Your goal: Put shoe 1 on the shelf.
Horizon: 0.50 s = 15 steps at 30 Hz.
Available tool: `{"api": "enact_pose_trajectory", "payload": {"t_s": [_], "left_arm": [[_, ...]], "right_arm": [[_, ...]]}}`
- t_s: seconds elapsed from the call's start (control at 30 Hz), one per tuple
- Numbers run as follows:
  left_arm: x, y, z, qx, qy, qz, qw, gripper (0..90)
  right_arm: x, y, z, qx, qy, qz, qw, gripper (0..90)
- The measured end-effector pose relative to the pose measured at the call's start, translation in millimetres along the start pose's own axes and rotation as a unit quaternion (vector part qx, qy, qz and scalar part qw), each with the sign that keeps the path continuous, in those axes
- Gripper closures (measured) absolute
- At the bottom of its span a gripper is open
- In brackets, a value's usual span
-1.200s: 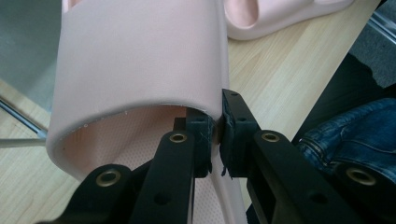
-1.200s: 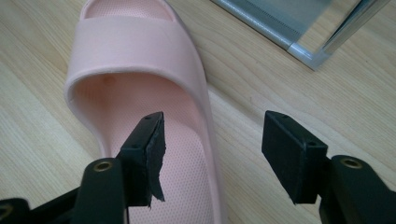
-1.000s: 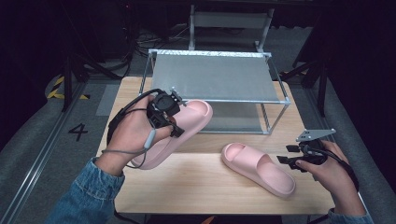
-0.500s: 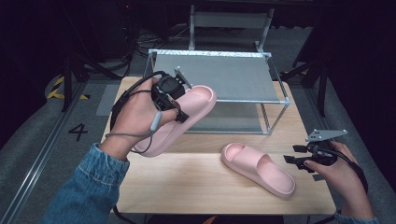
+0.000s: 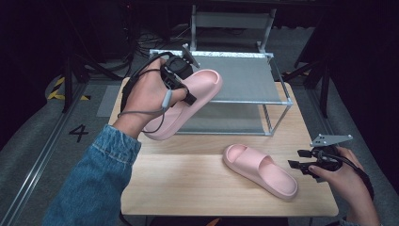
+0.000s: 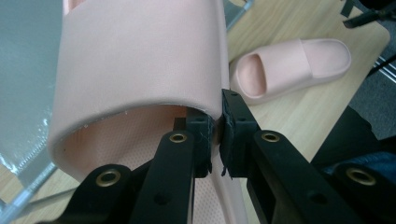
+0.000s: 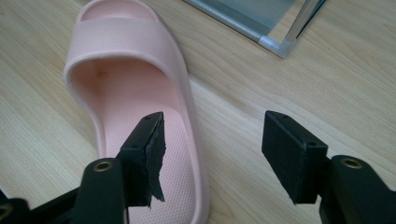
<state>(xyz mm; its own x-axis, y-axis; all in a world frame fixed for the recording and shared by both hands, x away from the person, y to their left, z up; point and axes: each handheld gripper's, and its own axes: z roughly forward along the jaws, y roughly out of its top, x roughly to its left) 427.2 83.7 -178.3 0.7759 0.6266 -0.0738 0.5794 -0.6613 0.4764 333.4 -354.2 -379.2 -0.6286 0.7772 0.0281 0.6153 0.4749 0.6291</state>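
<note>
In the high view my left gripper [image 5: 187, 94] holds a pink slipper [image 5: 200, 87] in the air over the table's left side, its toe pointing at the metal rack [image 5: 249, 77]. The left gripper view has the gripper [image 6: 216, 128] shut on the side edge of this slipper [image 6: 140, 60], beside its strap. A second pink slipper [image 5: 261, 170] lies flat on the wooden table [image 5: 179, 183] at the front right. My right gripper [image 5: 297, 160] hovers just right of it, open. In the right gripper view the gripper [image 7: 212, 140] stands over the heel end of that slipper [image 7: 135, 93].
The two-tier metal rack has grey shelves and stands at the back of the table; its front corner post [image 7: 285, 44] is near the lying slipper. A cable [image 5: 150, 113] trails from the left gripper. Dark floor surrounds the table.
My left hand has lifted its slipper off the table and carried it up and back towards the rack. The right gripper has shifted slightly to the right. The lying slipper has stayed put.
</note>
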Motion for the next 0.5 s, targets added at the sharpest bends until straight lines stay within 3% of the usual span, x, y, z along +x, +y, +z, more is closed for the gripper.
{"api": "enact_pose_trajectory", "payload": {"t_s": [0.5], "left_arm": [[30.3,31.7,24.1,-0.030,0.029,-0.054,0.9976,82.5]], "right_arm": [[-1.7,-9.2,-7.4,-0.004,-0.007,0.008,0.9999,40.2]]}}
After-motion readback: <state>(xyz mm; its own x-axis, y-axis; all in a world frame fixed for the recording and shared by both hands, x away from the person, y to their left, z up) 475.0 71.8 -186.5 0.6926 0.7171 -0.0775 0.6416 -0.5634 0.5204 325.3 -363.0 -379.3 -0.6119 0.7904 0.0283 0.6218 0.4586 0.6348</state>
